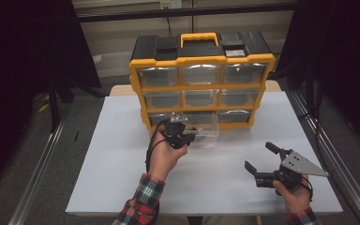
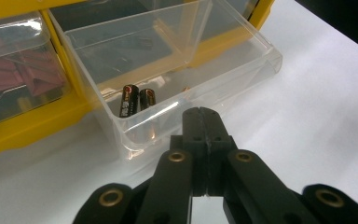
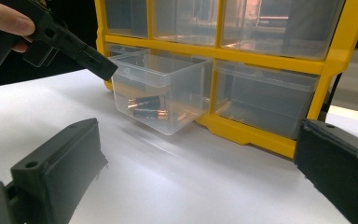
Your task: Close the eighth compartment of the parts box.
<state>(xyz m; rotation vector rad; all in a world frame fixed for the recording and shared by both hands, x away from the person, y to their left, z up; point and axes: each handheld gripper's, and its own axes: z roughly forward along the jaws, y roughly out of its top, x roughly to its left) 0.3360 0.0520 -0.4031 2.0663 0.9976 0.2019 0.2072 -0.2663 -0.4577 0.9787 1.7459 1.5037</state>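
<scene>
Nine clear drawers fill a yellow and black organizer (image 1: 201,79) standing at the far side of a white table (image 1: 122,178). The bottom middle drawer (image 2: 168,79) is pulled out toward the near side, with two batteries (image 2: 137,100) lying inside. The left gripper (image 2: 203,116), jaws closed on nothing, sits just at its front wall. The right gripper (image 1: 258,158), jaws spread wide and empty, rests near right.

The drawer (image 2: 177,70) was clear, glossy plastic — its cabinet (image 1: 201,61) yellow and black plastic. The table (image 1: 122,178) looked white, smooth and matt.
</scene>
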